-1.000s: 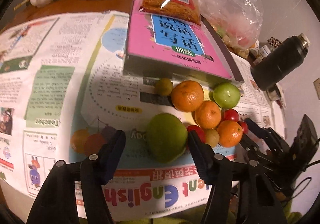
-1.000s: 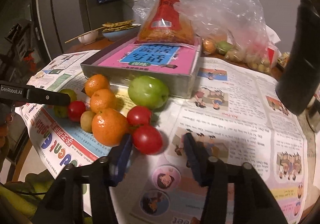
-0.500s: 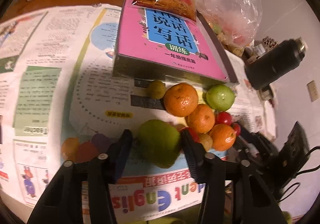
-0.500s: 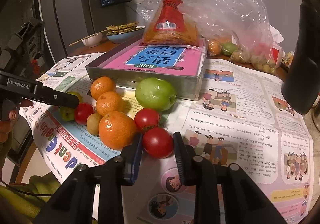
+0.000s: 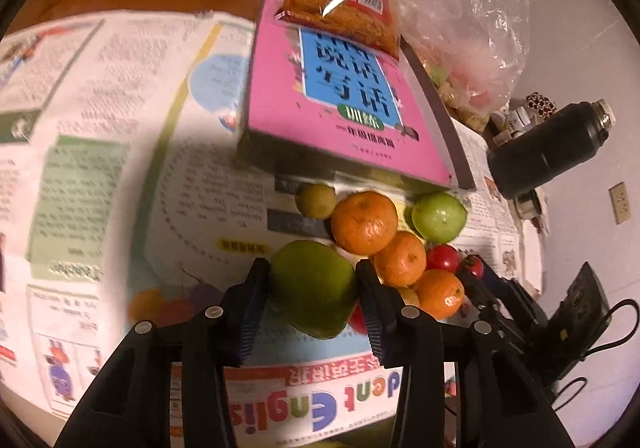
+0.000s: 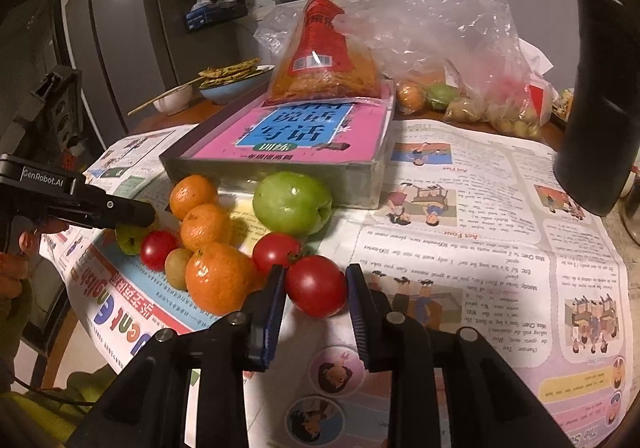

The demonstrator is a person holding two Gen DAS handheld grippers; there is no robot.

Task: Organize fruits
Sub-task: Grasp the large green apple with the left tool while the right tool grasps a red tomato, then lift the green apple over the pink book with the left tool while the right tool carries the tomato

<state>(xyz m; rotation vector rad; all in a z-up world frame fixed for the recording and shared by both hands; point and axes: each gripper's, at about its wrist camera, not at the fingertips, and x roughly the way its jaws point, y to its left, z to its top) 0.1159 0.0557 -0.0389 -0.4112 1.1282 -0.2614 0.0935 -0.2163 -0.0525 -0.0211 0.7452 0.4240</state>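
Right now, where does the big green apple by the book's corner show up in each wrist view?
Left wrist: the green apple sits right of centre, under the near right corner of the pink book, right of the top orange.
Right wrist: the green apple sits centre frame, against the book's near edge, above the two tomatoes.
Shared landmark: the pink book with the snack bag on top.

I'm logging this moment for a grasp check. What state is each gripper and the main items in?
Left gripper: shut on the green mango.
Right gripper: shut on the tomato.
Pink book: closed, flat.
Snack bag: sealed, on the book.
Black bottle: upright, capped.
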